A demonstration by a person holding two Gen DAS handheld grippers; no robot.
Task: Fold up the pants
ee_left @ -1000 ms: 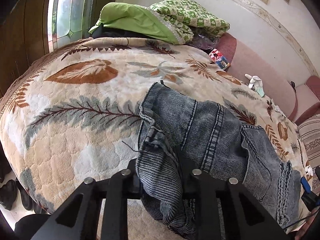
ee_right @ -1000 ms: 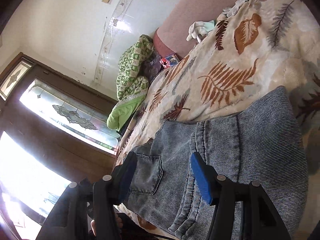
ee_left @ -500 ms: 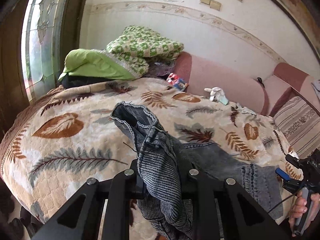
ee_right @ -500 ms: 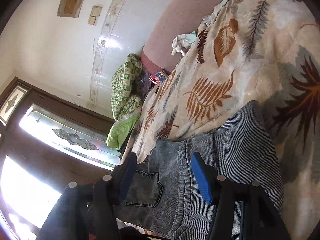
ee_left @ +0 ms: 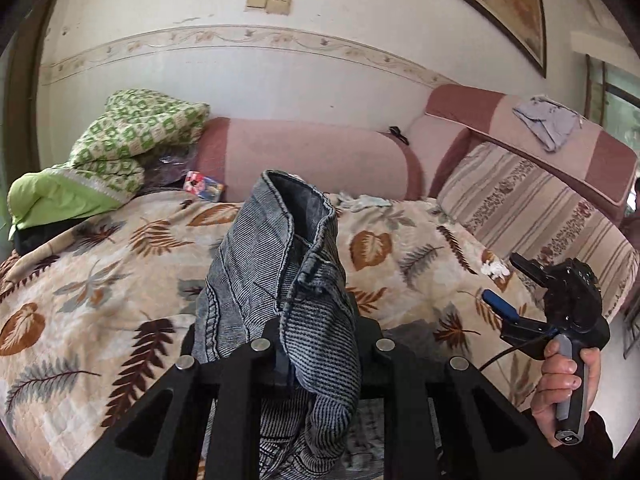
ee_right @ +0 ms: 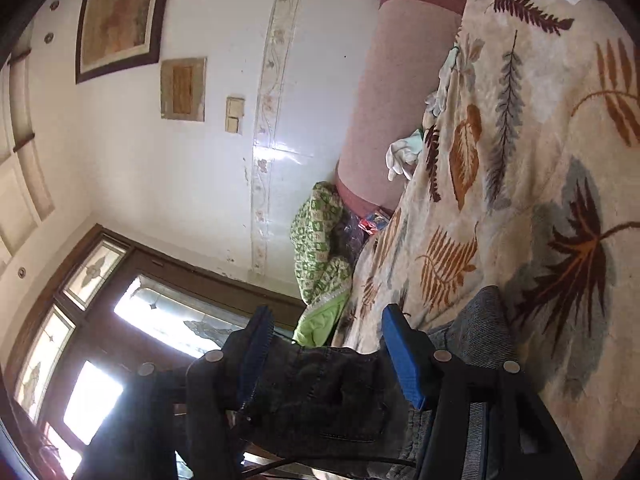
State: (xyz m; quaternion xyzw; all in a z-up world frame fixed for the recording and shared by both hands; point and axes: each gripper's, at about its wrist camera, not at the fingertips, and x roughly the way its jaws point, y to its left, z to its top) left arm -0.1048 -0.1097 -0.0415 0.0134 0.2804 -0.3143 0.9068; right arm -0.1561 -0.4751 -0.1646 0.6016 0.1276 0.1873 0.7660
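The pants are grey-blue denim jeans. My left gripper is shut on a bunch of the denim and holds it lifted above the leaf-patterned blanket; the fabric hides the fingertips. My right gripper shows at the right of the left wrist view, held in a hand, jaws apart and empty. In the right wrist view its blue pads stand open, with the dark lifted jeans hanging in front of them, not clamped.
A green pillow and patterned quilt are piled at the back left. Pink sofa cushions line the wall, a striped cushion is at right. White gloves and a small red packet lie by the backrest.
My left gripper has lifted the jeans off the blanket and turned toward the sofa. My right gripper has drawn back from the denim, still open.
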